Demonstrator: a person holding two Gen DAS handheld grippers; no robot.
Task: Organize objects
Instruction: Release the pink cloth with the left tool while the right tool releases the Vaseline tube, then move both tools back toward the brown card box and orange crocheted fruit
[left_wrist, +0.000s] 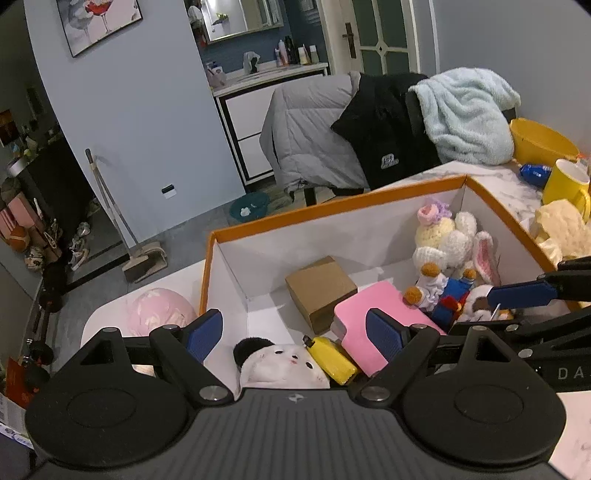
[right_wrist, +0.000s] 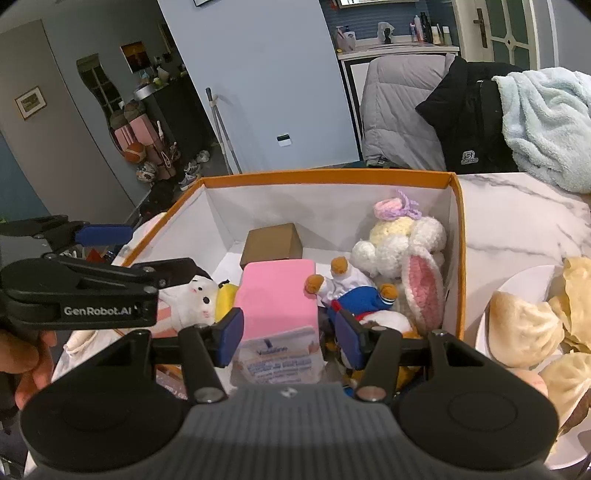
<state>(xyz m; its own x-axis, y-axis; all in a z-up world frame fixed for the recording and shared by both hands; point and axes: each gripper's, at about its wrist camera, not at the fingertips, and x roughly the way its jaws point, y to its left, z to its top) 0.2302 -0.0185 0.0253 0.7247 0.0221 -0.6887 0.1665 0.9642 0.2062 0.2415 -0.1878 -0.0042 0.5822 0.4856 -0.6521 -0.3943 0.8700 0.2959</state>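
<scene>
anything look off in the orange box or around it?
Mostly fine. The duck plush lies upside down, feet up, against the crochet bunny in the orange box. The pink pack rests tilted over other items. No spills or damage visible.

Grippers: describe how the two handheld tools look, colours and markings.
Both are matte black with ribbed grey bodies, round side discs, silver screws and linkage arms. Left gripper and right gripper have blue textured pads. The left one's side reads GenRobot.AI in white.

Open left tool (left_wrist: 295, 334) above orange-rimmed box (left_wrist: 332, 205)
</scene>
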